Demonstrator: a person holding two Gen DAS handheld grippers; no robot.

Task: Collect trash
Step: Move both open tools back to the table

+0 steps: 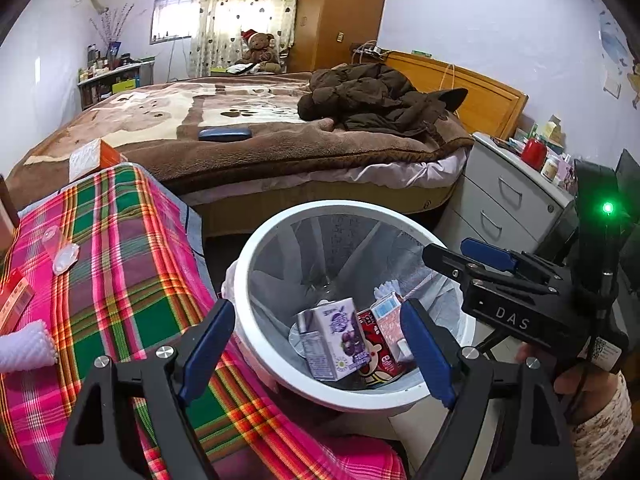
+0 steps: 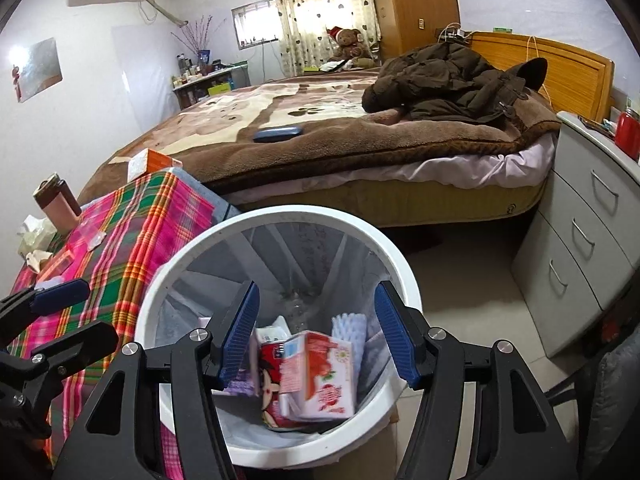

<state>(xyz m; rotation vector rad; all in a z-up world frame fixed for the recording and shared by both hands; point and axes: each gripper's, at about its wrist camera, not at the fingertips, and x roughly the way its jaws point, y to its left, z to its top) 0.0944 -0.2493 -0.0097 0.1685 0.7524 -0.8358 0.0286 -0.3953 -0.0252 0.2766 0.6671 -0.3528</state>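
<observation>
Right wrist view: the right hand-held gripper [image 2: 316, 334] is being held spread and empty over the bin [image 2: 208, 240], apparently so the pink carton [image 2: 320, 376] drops inside.

— How many bins?
— One white bin [image 2: 404, 276], and inside it three cartons: one purple carton [image 1: 336, 340], one red cartoon carton [image 1: 378, 354], one pink-and-white carton [image 2: 320, 372]. One white foam net [image 2: 348, 326] lies in there too.
— On the plaid cloth [image 1: 120, 272]?
— One more foam net [image 1: 24, 346], one clear plastic wrapper [image 1: 62, 250], one orange box [image 1: 94, 158] at the far edge.
— And the bed [image 2: 320, 136]?
— One brown coat [image 2: 452, 80], one blue case [image 2: 278, 133], one teddy bear [image 2: 352, 42].
— Grippers?
— Two, the left gripper [image 1: 316, 354] and the right gripper [image 2: 316, 336].
</observation>
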